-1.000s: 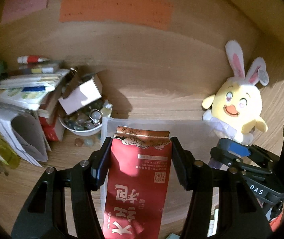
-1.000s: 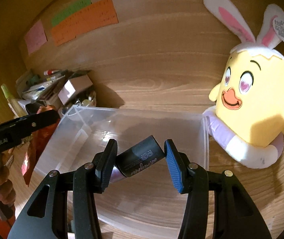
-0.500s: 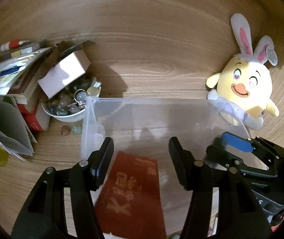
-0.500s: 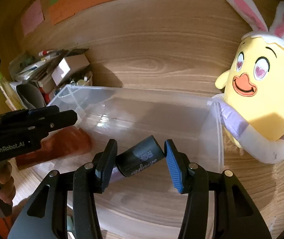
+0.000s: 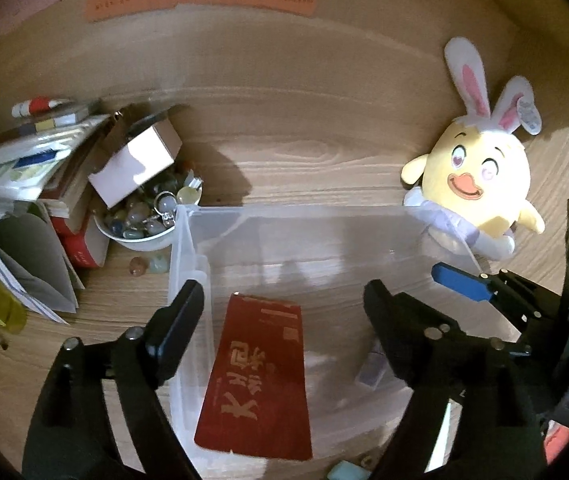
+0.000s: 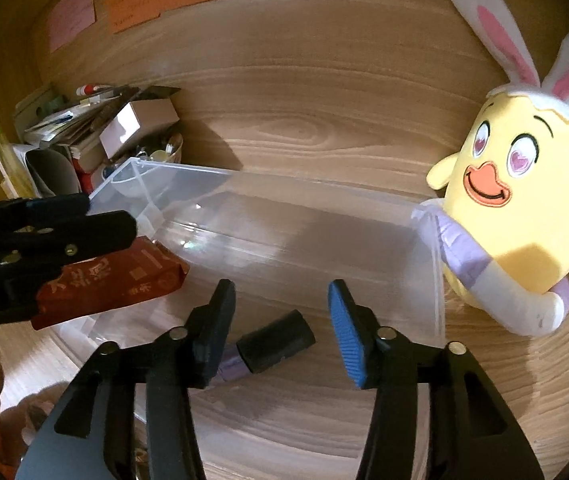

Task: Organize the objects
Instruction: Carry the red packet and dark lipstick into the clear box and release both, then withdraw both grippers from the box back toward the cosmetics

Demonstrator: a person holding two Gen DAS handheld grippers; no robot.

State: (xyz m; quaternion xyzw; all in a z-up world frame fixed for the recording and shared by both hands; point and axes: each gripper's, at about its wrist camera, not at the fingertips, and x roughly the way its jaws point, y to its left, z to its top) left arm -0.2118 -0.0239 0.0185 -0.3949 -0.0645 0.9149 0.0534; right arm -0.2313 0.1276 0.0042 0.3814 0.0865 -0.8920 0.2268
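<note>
Both grippers hang wide and empty over the bin (image 5: 188, 236). The packet (image 5: 256, 380) lies flat inside, long axis running away from the left gripper (image 5: 280, 312). The tube (image 6: 272, 346) lies crosswise just under the right gripper (image 6: 280, 324) — the nearer one.

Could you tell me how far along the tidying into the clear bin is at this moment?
Done: the red packet and the black-capped tube lie inside the clear bin. In hand: nothing; the left gripper and right gripper are open above it. Left: loose stones beside the bowl.
</note>
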